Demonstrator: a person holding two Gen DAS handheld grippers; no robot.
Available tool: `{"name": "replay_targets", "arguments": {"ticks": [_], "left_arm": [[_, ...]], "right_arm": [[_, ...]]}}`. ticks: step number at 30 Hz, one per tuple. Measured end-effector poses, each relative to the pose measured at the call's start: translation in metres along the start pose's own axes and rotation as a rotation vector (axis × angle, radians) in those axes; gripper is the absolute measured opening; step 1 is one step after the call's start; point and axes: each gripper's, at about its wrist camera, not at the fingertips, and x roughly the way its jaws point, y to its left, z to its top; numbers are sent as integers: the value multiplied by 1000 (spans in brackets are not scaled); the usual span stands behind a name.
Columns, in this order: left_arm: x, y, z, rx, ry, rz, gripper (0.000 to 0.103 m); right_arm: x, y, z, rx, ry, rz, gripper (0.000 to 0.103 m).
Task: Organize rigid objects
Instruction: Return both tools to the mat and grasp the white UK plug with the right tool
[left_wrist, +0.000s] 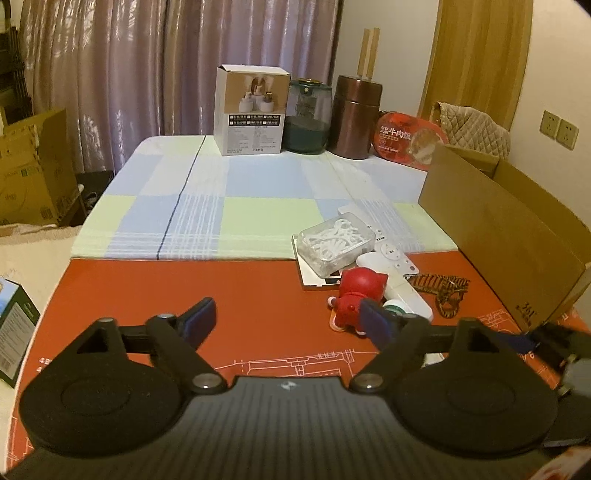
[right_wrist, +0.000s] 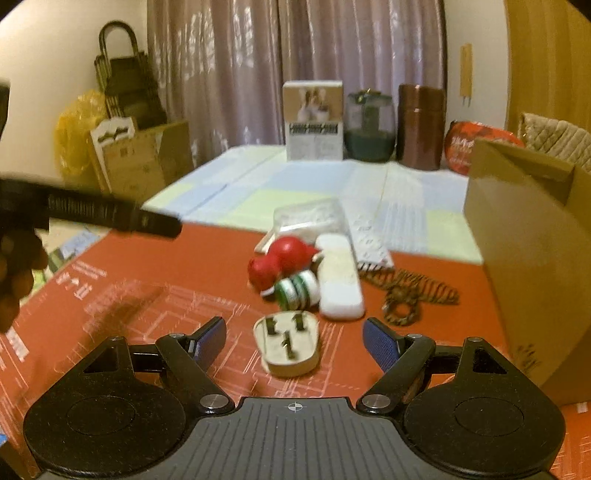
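A pile of small objects lies on the red mat (left_wrist: 184, 288): a red toy figure (left_wrist: 356, 291), a white remote (left_wrist: 391, 258), a clear box of white pieces (left_wrist: 334, 240), a green-and-white roll (right_wrist: 297, 290), a white bar-shaped case (right_wrist: 340, 280), a tiger-striped hair clip (right_wrist: 406, 295) and a beige plug adapter (right_wrist: 290, 343). My left gripper (left_wrist: 290, 319) is open and empty, left of the pile. My right gripper (right_wrist: 295, 338) is open around the plug adapter, fingers apart from it. An open cardboard box (right_wrist: 532, 236) stands to the right.
At the table's far edge stand a white product box (left_wrist: 255, 110), a glass jar (left_wrist: 308, 118), a brown canister (left_wrist: 354, 116) and a red food pack (left_wrist: 410, 138). Cardboard boxes (left_wrist: 29, 170) sit on the floor at left. The left gripper's body (right_wrist: 110, 214) crosses the right wrist view.
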Motion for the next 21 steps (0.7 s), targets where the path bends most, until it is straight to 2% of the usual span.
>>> {"name": "replay_targets", "arguments": {"ticks": [3, 12, 15, 21], "left_arm": [[5, -2, 0, 19, 14, 21, 91], [12, -3, -3, 36, 43, 25, 92], [13, -3, -3, 37, 47, 16, 92], [14, -6, -3, 34, 50, 4, 92]], "right_arm": [[14, 1, -5, -3, 21, -9, 78], [41, -7, -9, 10, 38, -17, 76], [44, -2, -12, -35, 22, -17, 69], [45, 2, -11, -60, 14, 0, 49]]}}
